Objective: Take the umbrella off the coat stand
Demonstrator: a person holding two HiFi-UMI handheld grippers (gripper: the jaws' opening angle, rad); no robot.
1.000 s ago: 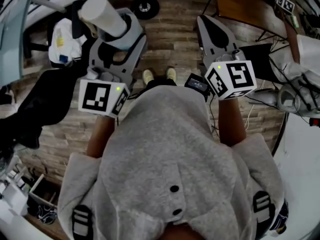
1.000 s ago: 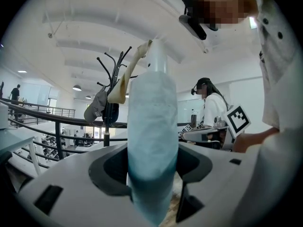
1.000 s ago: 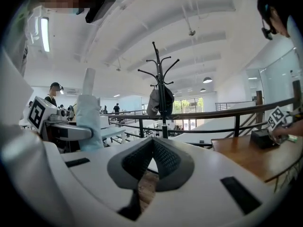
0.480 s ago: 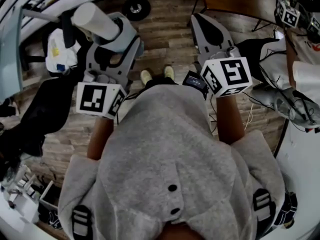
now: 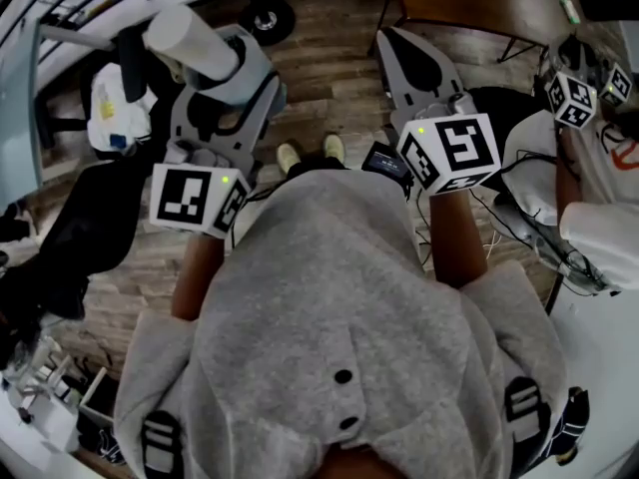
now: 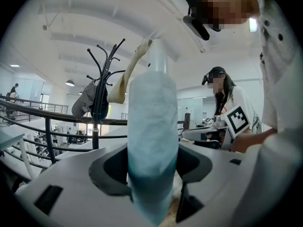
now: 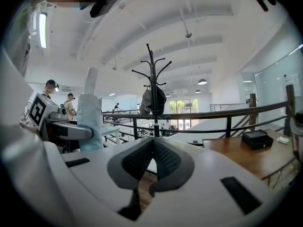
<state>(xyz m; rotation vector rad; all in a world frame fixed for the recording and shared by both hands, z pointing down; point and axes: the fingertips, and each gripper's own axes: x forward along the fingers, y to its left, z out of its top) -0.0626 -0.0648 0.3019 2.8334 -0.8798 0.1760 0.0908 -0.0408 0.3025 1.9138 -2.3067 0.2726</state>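
Observation:
My left gripper point(image 5: 238, 60) is shut on a folded pale blue-white umbrella point(image 5: 188, 40), which sticks out up and left of its jaws in the head view. In the left gripper view the umbrella point(image 6: 152, 136) stands upright between the dark pads, filling the middle. The black coat stand point(image 6: 101, 96) is far behind it, apart from the umbrella, with a grey cap point(image 6: 84, 107) and a cream cloth point(image 6: 124, 82) on its hooks. My right gripper point(image 5: 396, 40) is shut with nothing between its jaws. The right gripper view shows the coat stand point(image 7: 153, 91) beyond the pads and the held umbrella point(image 7: 90, 115) at left.
A black railing point(image 7: 213, 119) runs in front of the coat stand. A wooden table point(image 7: 246, 150) with a black box stands at right. Another person point(image 5: 589, 178) with a marker cube is close on my right. Dark clothing point(image 5: 70, 218) lies at left on the plank floor.
Both grippers drifted slightly left in the head view, the left one still holding the umbrella. The other person at right has moved further into view.

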